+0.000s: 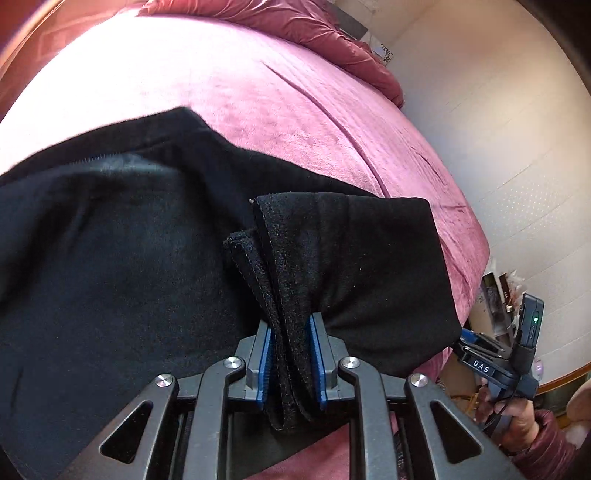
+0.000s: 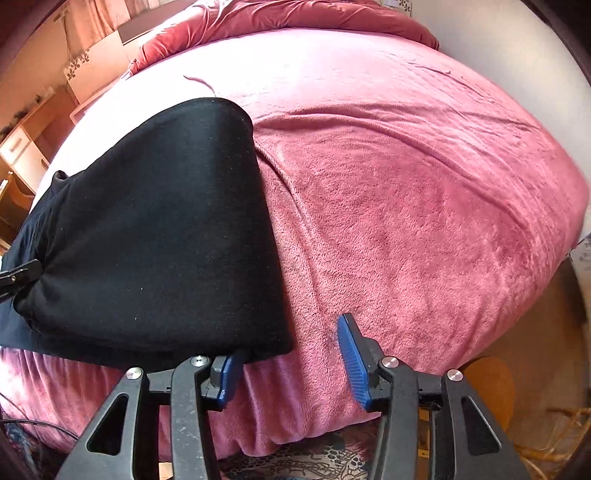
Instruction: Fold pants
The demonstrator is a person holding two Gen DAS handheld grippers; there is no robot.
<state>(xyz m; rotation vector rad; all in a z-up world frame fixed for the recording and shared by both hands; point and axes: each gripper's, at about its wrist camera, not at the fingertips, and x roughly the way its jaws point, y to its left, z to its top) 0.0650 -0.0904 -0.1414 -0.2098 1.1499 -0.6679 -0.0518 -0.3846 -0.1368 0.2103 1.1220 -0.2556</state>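
Black pants (image 1: 129, 258) lie folded on a pink bed. My left gripper (image 1: 291, 354) is shut on the bunched hem edges of the pants, which stick up between its blue pads. In the right wrist view the folded pants (image 2: 159, 229) lie at the left, near the bed's front edge. My right gripper (image 2: 291, 354) is open and empty, just right of the pants' near corner; its left finger (image 2: 227, 380) sits under or against that corner. The right gripper also shows in the left wrist view (image 1: 491, 365), and the left gripper's tip shows in the right wrist view (image 2: 18, 277).
The pink fleece blanket (image 2: 406, 184) covers the bed. A rumpled red duvet (image 2: 288, 18) lies at the head. A wall (image 1: 498, 129) runs along the bed's right side. Wooden furniture (image 2: 22, 155) stands at the left. A patterned rug (image 2: 314, 461) lies below the bed edge.
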